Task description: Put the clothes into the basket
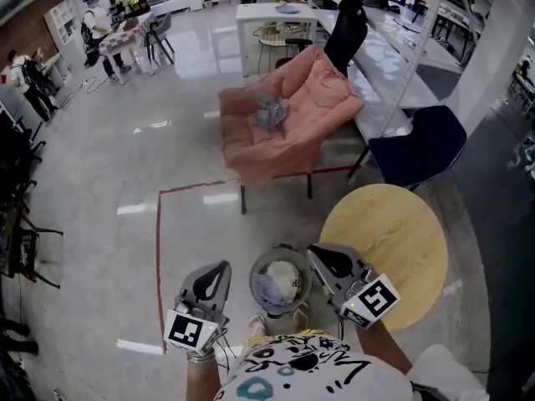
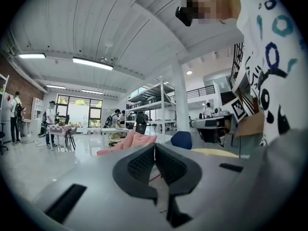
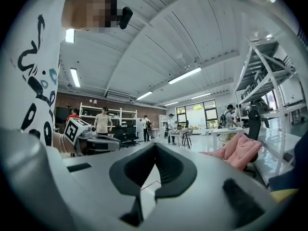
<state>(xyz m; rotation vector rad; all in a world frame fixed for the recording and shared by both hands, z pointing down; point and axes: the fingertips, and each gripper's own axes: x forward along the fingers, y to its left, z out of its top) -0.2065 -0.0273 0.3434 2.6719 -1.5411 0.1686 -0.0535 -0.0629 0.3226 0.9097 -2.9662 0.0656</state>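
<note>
A grey garment (image 1: 269, 111) lies crumpled on the seat of a pink armchair (image 1: 311, 119) some way ahead. A round mesh basket (image 1: 261, 267) stands on the floor just in front of me, with white and pale blue clothes (image 1: 278, 282) inside. My left gripper (image 1: 224, 267) hangs to the left of the basket and my right gripper (image 1: 313, 250) to its right. Both are held level. In the left gripper view the left gripper (image 2: 155, 146) is shut with nothing between its jaws. The right gripper (image 3: 155, 146) is likewise shut and empty.
A round wooden table (image 1: 393, 241) stands at my right, with a dark blue chair (image 1: 418, 144) beyond it. A red tape line (image 1: 158, 249) marks the floor at the left. White tables, shelving (image 1: 401, 48) and people (image 1: 96, 23) fill the back.
</note>
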